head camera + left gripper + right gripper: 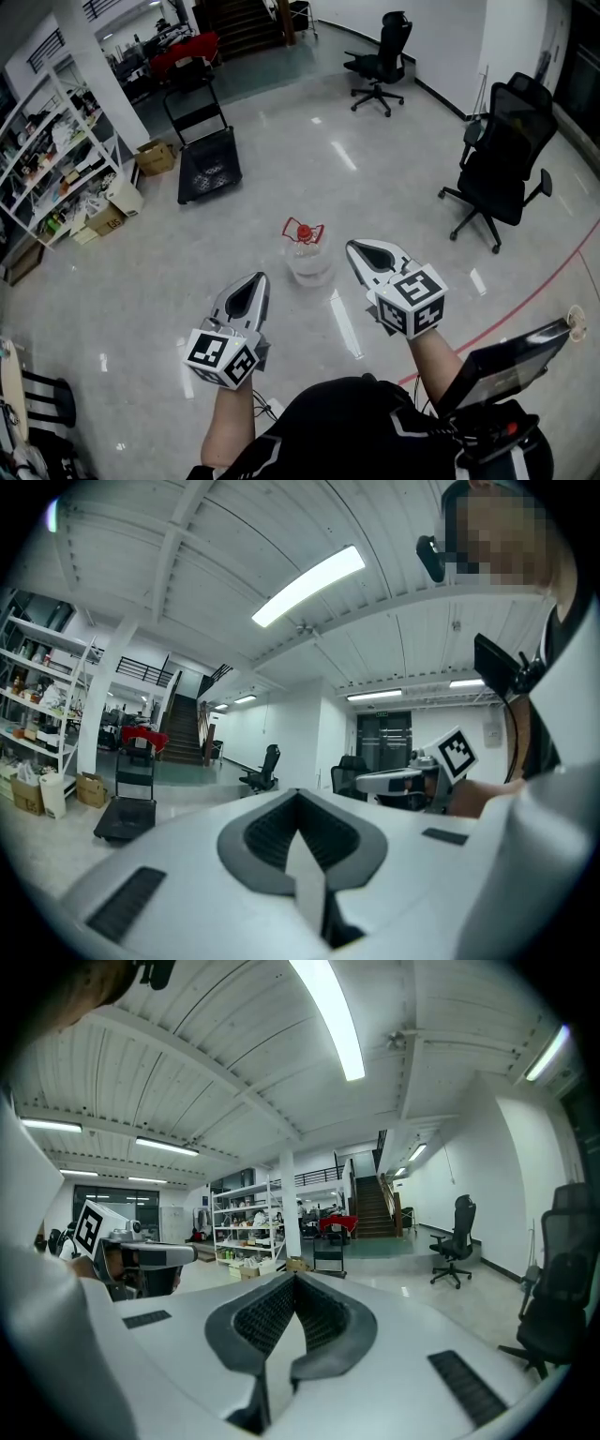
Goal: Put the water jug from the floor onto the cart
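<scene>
A clear water jug (307, 255) with a red cap and handle stands on the shiny floor straight ahead of me. The black flat cart (208, 167) with an upright handle is parked further back and to the left; it also shows in the left gripper view as the cart (125, 818) and in the right gripper view as the cart (328, 1257). My left gripper (260, 278) is shut and empty, short of the jug on its left. My right gripper (353, 247) is shut and empty, close to the jug's right side. Both are held level in the air, and neither touches the jug.
Two black office chairs (499, 161) (382, 58) stand to the right and at the back. A white shelf rack (47, 159) with cardboard boxes (156, 157) lines the left side. A red line (553, 277) crosses the floor at the right. Stairs (183, 733) rise at the far end.
</scene>
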{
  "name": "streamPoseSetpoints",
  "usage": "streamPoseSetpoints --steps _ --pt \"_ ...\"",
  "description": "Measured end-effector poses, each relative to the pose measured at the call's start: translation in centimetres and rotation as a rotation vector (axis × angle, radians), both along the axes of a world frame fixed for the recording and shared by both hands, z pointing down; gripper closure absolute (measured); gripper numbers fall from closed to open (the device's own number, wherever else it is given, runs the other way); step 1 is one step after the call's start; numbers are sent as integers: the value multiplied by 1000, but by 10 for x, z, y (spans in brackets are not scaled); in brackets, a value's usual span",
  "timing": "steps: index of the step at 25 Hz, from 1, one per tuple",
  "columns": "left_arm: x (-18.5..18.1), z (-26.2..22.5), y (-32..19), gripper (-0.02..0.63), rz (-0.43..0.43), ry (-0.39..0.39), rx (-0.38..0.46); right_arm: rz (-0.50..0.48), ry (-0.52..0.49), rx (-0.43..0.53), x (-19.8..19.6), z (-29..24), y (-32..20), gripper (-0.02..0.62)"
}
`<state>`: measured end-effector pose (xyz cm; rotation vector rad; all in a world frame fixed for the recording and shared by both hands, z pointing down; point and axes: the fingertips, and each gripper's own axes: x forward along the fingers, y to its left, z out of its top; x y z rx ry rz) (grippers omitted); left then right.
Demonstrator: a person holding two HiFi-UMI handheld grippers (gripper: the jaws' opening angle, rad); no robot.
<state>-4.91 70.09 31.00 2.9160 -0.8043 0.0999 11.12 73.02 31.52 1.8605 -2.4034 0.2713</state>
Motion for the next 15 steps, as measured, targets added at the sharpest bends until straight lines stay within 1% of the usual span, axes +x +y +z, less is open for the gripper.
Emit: streamPoseSetpoints --steps 6,10,13,15 --pt "-15 7 -15 606 45 6 -5 44 7 -2 -11 3 -9 592" --pt "-24 19 -35 605 41 3 -30 63 -6 -20 -12 14 -26 592" --pt "-19 26 -57 605 36 5 -48 55 -10 -23 -7 19 -46 592" --pt "-10 31 -74 605 33 -10 -39 54 -11 1 2 19 -63 592"
